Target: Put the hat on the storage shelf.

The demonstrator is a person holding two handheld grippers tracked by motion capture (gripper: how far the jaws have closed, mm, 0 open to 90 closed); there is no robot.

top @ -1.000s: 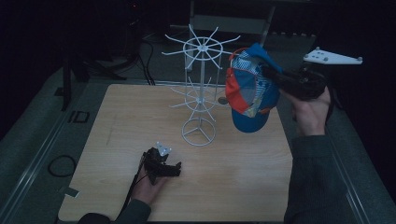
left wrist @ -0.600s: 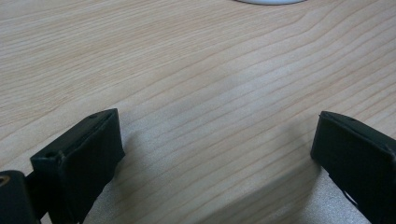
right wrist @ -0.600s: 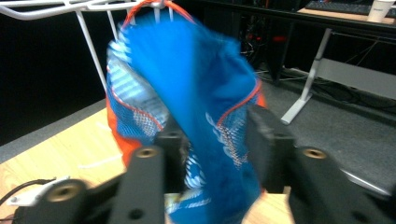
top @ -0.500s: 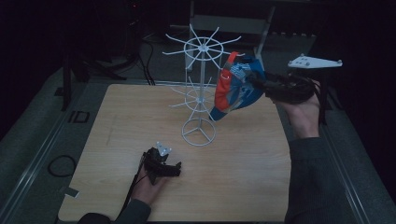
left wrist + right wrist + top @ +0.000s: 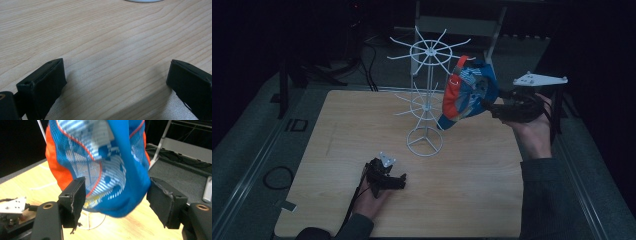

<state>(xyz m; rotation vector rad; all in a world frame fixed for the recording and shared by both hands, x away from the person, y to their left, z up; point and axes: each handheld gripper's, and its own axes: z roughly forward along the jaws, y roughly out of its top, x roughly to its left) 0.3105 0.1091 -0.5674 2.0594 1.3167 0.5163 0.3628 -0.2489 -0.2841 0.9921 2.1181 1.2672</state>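
**Cap hung on the wire rack, right jaws spread around it**

Cap [image 5: 468,92], blue with an orange panel and pale mesh, is seen hanging from an arm of the white wire rack [image 5: 426,95] that stands on the wooden table [image 5: 337,125]. It is held clear of the tabletop, to the right of the rack's post. The right gripper [image 5: 488,105] is raised at the cap's right side, pointing left into the fabric, carried on an upturned hand. Its jaws have just been opening and are now spread wide; the lower blue edge of the cap lies between them, but no pinch on the cloth is shown.

In the right gripper view the cap [image 5: 105,167] is seen from close by, sagging between the two black pads: the left pad stands at or just beside the orange and mesh side, and whether it touches cannot be told, while the right pad stands just beside the blue rim. The left gripper is glimpsed far off at the lower left of that view.

From above, the left gripper [image 5: 399,181] is seen resting low on the table, near the rack's ring base and well apart from the cap. In the left gripper view its jaws are shown wide apart with bare wood grain between them and nothing held.
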